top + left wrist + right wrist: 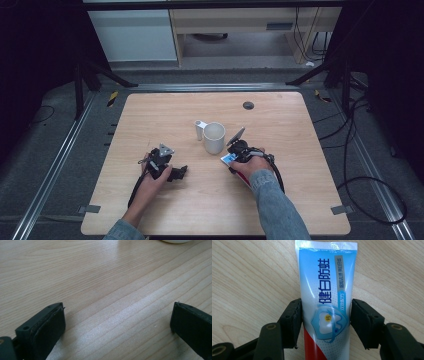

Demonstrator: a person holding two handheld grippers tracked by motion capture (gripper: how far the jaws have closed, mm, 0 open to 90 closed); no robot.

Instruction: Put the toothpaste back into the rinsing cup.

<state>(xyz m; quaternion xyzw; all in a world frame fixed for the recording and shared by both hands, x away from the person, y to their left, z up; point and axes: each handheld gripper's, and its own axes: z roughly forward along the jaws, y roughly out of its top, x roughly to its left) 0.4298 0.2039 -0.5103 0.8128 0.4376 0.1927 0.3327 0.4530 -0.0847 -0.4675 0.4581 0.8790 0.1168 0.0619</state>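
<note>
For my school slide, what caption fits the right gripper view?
Two black fingers close around a blue and white toothpaste tube lying on a wooden table.

One white mug [214, 137], one toothpaste tube [325, 300], two grippers, one table [150, 120].

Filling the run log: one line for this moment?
right gripper: shut on toothpaste | left gripper: open | mug: upright

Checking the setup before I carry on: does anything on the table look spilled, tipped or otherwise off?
Nothing stands out. The mug stands upright mid-table with a small white holder beside it, and no spill shows. The toothpaste tube lies flat on the table between the right gripper's jaws, uncrushed. The left gripper rests open over bare wood.
</note>
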